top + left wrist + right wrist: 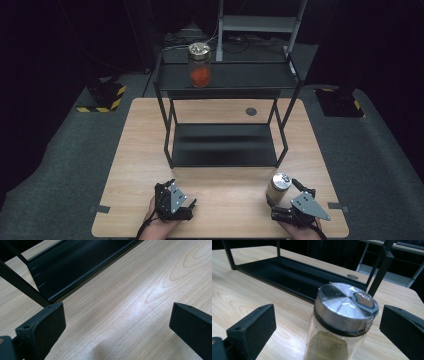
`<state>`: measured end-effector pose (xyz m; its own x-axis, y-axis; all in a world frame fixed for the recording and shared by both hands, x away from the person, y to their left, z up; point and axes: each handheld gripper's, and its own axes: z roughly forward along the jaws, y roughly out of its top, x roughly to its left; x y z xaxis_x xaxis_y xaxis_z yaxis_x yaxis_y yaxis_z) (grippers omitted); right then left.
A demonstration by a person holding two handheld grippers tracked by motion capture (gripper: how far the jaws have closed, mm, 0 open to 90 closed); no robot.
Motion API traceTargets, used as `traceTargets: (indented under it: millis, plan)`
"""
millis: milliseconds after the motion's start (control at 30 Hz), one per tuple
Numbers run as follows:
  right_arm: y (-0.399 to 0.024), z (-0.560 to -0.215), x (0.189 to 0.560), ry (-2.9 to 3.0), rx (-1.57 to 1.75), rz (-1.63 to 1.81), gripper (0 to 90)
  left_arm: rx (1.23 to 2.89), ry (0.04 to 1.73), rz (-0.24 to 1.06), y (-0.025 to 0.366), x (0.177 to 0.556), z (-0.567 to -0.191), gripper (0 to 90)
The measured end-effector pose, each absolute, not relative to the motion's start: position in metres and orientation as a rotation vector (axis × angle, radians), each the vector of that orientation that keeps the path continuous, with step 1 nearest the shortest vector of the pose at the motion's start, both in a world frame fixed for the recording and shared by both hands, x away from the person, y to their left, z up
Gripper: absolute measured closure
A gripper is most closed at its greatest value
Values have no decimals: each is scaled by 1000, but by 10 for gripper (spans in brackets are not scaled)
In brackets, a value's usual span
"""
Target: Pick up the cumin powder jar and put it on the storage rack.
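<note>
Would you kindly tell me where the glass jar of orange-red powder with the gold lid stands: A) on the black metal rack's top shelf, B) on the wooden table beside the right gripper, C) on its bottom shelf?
A: the glass jar of orange-red powder stands on the black metal rack's top shelf, toward its left end.

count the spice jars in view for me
2. The jar of red powder stands on the rack's top shelf, left side. The jar of tan powder stands on the table between the open right gripper jaws.
</note>
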<state>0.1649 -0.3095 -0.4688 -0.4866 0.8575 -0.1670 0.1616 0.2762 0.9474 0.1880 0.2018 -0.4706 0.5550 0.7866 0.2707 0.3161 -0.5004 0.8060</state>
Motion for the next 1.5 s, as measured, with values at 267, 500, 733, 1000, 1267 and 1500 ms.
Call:
traceTargets:
  millis: [267, 500, 733, 1000, 1267, 1500]
  plan:
    - [-311, -468, 169, 1827, 930, 1275, 56, 2064, 879, 830, 203, 188, -471, 8]
    - [-312, -467, 174, 1823, 958, 1284, 133, 2066, 876, 827, 203, 188, -471, 9]
    - [-315, -472, 177, 1802, 984, 1316, 230, 2064, 876, 830, 203, 188, -471, 8]
    - [-317, -476, 178, 1779, 1002, 1342, 295, 2064, 877, 829, 203, 188, -471, 8]
    - [-322, -481, 180, 1768, 1020, 1376, 335, 2058, 882, 829, 203, 188, -471, 9]
    - [-323, -484, 181, 1758, 1024, 1394, 338, 2063, 876, 832, 203, 188, -471, 9]
